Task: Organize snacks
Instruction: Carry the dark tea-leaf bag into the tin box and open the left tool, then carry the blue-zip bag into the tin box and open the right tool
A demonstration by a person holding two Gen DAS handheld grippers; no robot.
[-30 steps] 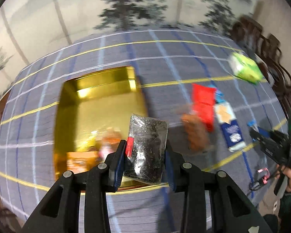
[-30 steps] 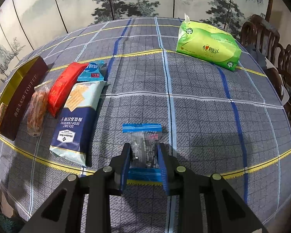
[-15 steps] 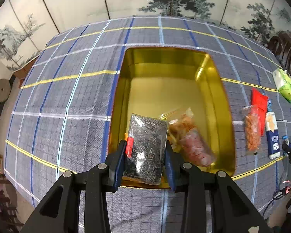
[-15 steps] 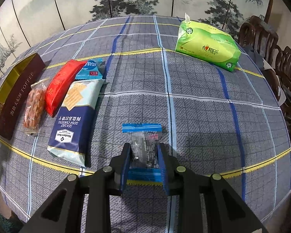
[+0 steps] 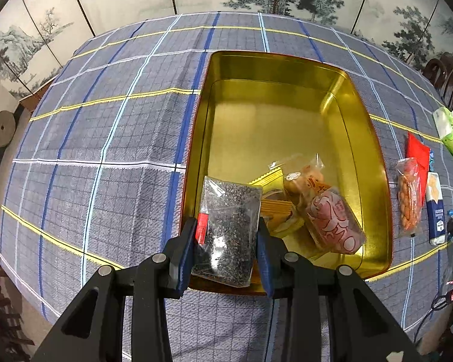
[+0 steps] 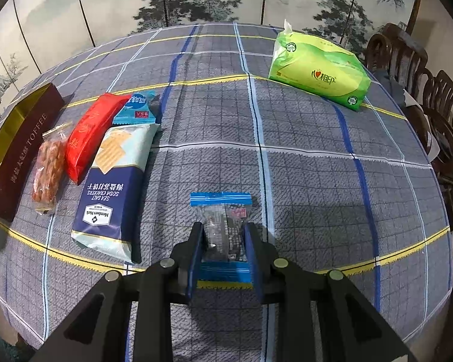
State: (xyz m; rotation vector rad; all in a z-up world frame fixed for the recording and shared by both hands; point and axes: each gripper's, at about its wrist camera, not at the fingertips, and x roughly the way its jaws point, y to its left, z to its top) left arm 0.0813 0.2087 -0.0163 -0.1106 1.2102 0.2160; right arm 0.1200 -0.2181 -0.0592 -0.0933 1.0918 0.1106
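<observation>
My left gripper is shut on a clear bag of dark seeds and holds it over the near left corner of the gold tin. Several snack packs lie in the tin's near end. My right gripper is shut on a small clear packet with blue ends, low over the tablecloth. To its left lie a soda cracker bag, a red pack, a small blue pack and a bag of orange snacks, beside the tin's brown wall.
A green tissue pack sits at the far right of the table. Dark wooden chairs stand along the right edge. A painted folding screen stands behind the table. The plaid cloth left of the tin is bare.
The left gripper has carried the seed bag leftward from beside the loose snacks to over the tin's near left corner. The right gripper has stayed almost still, holding its packet.
</observation>
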